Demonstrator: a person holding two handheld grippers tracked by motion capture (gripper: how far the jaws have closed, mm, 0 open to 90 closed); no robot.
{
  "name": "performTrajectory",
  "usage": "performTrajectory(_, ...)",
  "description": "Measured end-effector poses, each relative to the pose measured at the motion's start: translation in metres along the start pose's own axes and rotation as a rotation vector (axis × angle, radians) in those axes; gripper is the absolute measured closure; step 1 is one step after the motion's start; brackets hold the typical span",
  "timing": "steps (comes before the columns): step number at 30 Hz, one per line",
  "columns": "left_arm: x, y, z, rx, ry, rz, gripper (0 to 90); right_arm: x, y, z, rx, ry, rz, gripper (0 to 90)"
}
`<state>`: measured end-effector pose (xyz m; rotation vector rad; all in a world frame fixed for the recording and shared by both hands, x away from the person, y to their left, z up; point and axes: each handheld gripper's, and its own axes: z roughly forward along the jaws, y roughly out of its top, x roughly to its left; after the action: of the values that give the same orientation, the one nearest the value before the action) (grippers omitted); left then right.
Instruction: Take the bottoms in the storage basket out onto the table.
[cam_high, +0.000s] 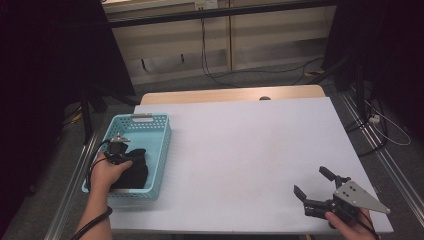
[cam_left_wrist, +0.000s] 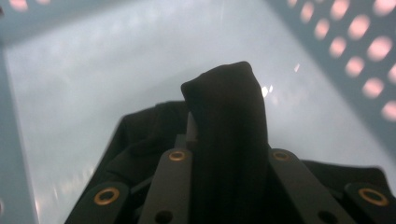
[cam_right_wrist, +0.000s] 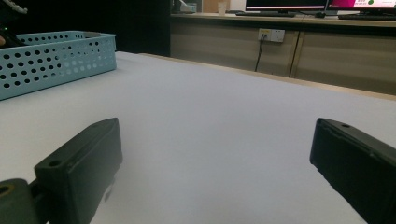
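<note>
Inside the blue basket (cam_high: 159, 150), left gripper (cam_high: 120, 152) fingers pinch a bunched black cloth (cam_left_wrist: 229, 135); right gripper (cam_high: 315, 182) fingers gape.

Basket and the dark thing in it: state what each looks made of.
Basket: apparently moulded plastic, light blue with a slight sheen; regular round holes perforate its walls.
Dark thing: seemingly soft black knit fabric, matte; it folds and bunches between the left gripper jaws. Fibre unclear.
</note>
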<state>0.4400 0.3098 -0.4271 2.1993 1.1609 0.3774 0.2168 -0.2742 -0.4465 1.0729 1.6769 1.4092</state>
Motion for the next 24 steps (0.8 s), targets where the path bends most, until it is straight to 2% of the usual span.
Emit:
performTrajectory(1, 0.0, 0.0, 0.0, 0.0, 0.0, 0.0, 79.8, 0.0, 0.0, 0.001, -0.001, 0.002, 0.0, 1.6)
performTrajectory(2, -0.003, 0.007, 0.0, -0.049, -0.009, -0.004, 79.8, 0.001, 0.0, 0.001, 0.001, 0.002, 0.001, 1.6)
performTrajectory(4, -0.004, 0.01, 0.001, -0.065, -0.003, 0.01, 79.7, 0.001, 0.0, 0.002, 0.003, 0.005, -0.004, 1.6)
performTrajectory(5, -0.005, 0.013, 0.002, -0.088, 0.003, 0.021, 79.7, 0.001, 0.0, 0.002, 0.004, 0.006, -0.006, 1.6)
performTrajectory(6, -0.007, 0.017, 0.004, -0.136, 0.002, 0.02, 79.7, 0.002, 0.0, 0.002, 0.004, 0.007, -0.005, 1.6)
performTrajectory(7, -0.007, 0.017, 0.004, -0.136, 0.002, 0.02, 79.7, 0.002, 0.0, 0.002, 0.004, 0.007, -0.005, 1.6)
performTrajectory(8, -0.008, 0.02, 0.006, -0.169, 0.005, 0.026, 79.6, 0.002, 0.0, 0.002, 0.002, 0.01, -0.004, 1.6)
performTrajectory(9, -0.011, 0.025, 0.008, -0.223, 0.015, 0.026, 79.6, 0.002, 0.0, 0.002, 0.003, 0.01, -0.003, 1.6)
performTrajectory(10, -0.011, 0.025, 0.008, -0.223, 0.015, 0.026, 79.4, 0.002, 0.0, 0.002, 0.003, 0.01, -0.003, 1.6)
performTrajectory(11, -0.012, 0.028, 0.011, -0.273, 0.021, 0.019, 78.7, 0.001, 0.0, 0.002, 0.003, 0.01, -0.004, 1.6)
performTrajectory(12, -0.013, 0.029, 0.013, -0.288, 0.015, 0.013, 78.0, 0.001, 0.0, 0.002, 0.004, 0.011, 0.0, 1.6)
performTrajectory(13, -0.012, 0.03, 0.014, -0.286, 0.012, 0.032, 76.3, 0.001, 0.0, 0.002, 0.003, 0.012, -0.001, 1.6)
performTrajectory(14, -0.012, 0.03, 0.014, -0.286, 0.012, 0.032, 73.0, 0.001, 0.0, 0.001, 0.001, 0.011, -0.002, 1.6)
performTrajectory(15, -0.013, 0.034, 0.016, -0.238, 0.051, 0.078, 64.6, 0.001, 0.0, 0.001, 0.002, 0.012, 0.002, 1.6)
performTrajectory(16, -0.013, 0.034, 0.016, -0.238, 0.051, 0.078, 52.6, 0.001, -0.001, 0.001, 0.001, 0.012, 0.004, 1.6)
performTrajectory(17, -0.013, 0.037, 0.015, -0.221, 0.047, 0.043, 41.5, 0.001, -0.001, 0.001, 0.002, 0.013, 0.006, 1.6)
performTrajectory(18, -0.013, 0.039, 0.012, -0.22, 0.047, 0.043, 36.6, 0.001, -0.001, 0.001, 0.002, 0.013, 0.005, 1.6)
performTrajectory(21, -0.011, 0.042, 0.005, -0.21, 0.064, 0.048, 24.3, 0.001, -0.001, 0.001, 0.001, 0.015, 0.006, 1.6)
performTrajectory(24, -0.009, 0.044, -0.009, -0.208, 0.064, 0.039, 21.2, 0.001, 0.0, 0.0, 0.001, 0.015, 0.0, 1.6)
